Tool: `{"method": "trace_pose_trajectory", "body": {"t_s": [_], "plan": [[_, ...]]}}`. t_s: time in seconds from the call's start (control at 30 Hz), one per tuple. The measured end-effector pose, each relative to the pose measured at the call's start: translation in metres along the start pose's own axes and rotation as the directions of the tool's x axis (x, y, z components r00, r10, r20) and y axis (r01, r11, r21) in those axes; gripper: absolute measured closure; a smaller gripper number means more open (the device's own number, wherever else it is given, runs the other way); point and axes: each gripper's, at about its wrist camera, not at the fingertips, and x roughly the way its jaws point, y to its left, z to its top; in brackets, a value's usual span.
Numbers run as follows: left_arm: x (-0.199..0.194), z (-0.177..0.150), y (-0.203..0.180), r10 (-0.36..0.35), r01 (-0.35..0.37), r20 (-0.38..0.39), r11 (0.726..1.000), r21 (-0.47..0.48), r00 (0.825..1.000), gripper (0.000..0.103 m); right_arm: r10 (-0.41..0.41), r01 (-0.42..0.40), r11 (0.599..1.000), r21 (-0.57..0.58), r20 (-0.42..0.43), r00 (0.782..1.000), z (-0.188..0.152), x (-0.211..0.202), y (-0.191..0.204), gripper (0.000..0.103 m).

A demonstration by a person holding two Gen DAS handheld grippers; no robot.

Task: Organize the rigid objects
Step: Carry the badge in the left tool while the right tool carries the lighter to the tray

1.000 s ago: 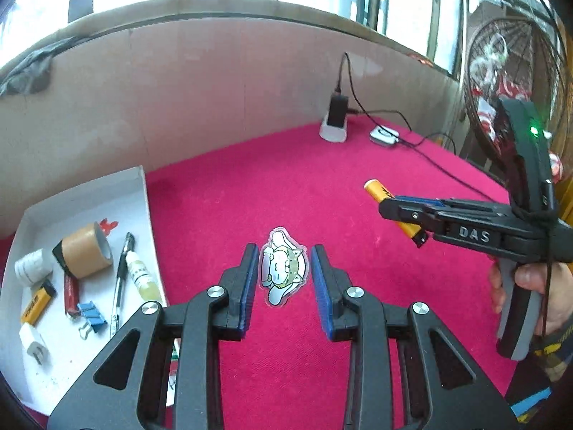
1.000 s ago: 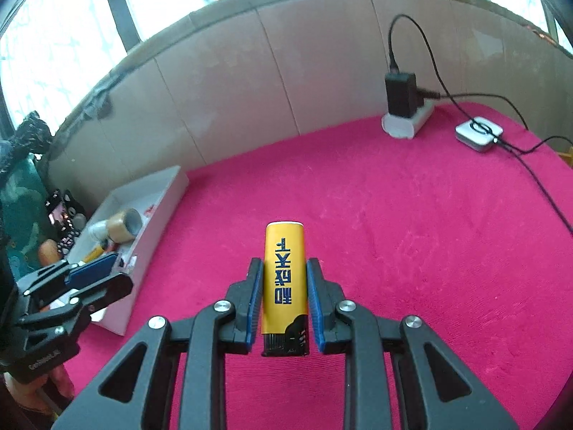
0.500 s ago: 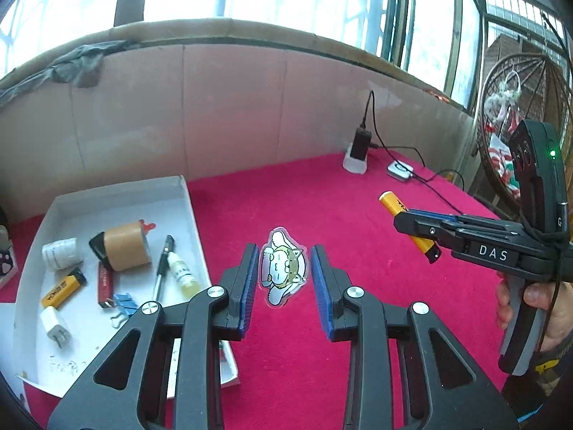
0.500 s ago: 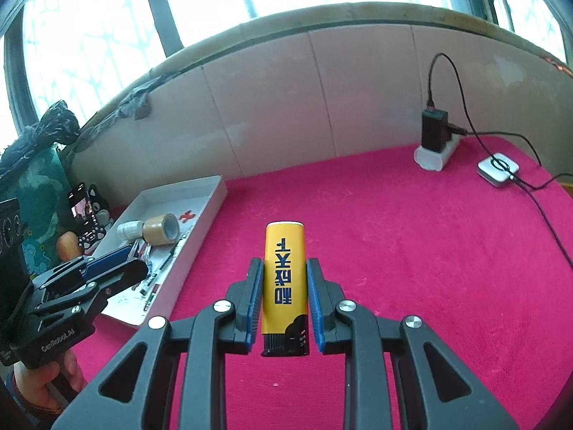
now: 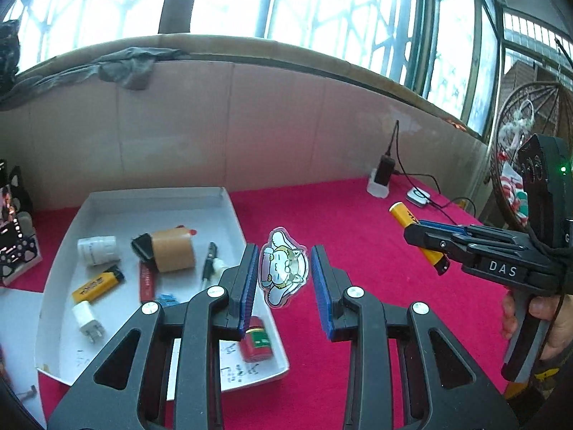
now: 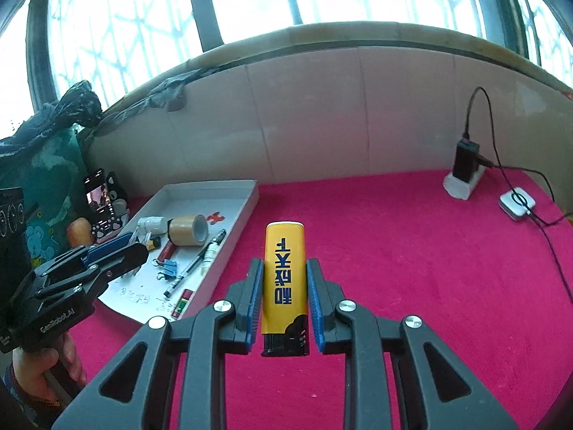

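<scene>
My left gripper (image 5: 284,272) is shut on a flat cartoon cat charm (image 5: 283,272) and holds it in the air beside the right rim of the white tray (image 5: 229,200). My right gripper (image 6: 284,283) is shut on a yellow lighter (image 6: 285,279) with blue characters, raised above the red cloth. The right gripper also shows in the left wrist view (image 5: 422,231) with the lighter (image 5: 412,229). The left gripper shows in the right wrist view (image 6: 118,251) over the tray (image 6: 247,204).
The tray holds a brown tape roll (image 5: 172,251), a second yellow lighter (image 5: 96,285), a white bottle (image 5: 96,250), a pen (image 5: 209,259), a white plug (image 5: 87,320) and a red jar (image 5: 255,338). A charger (image 5: 383,175) with cable stands at the back wall. A phone stand (image 6: 102,202) is left of the tray.
Both grippers have risen and tilted up, so more of the tray and windows shows. The left gripper has moved left toward the tray. Both grips are unchanged.
</scene>
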Motion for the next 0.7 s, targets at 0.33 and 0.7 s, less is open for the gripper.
{"method": "trace_pose_trajectory", "body": {"t_s": [0.33, 0.7], "plan": [[-0.014, -0.003, 0.028, 0.036, -0.034, 0.030, 0.998, -0.060, 0.999, 0.074, 0.032, -0.033, 0.996, -0.084, -0.010, 0.999, 0.011, 0.011, 0.039, 0.080], [-0.025, -0.009, 0.056, 0.070, -0.065, 0.041, 0.991, -0.120, 0.997, 0.074, 0.061, -0.065, 0.986, -0.153, -0.031, 0.998, 0.018, 0.027, 0.074, 0.080]]}}
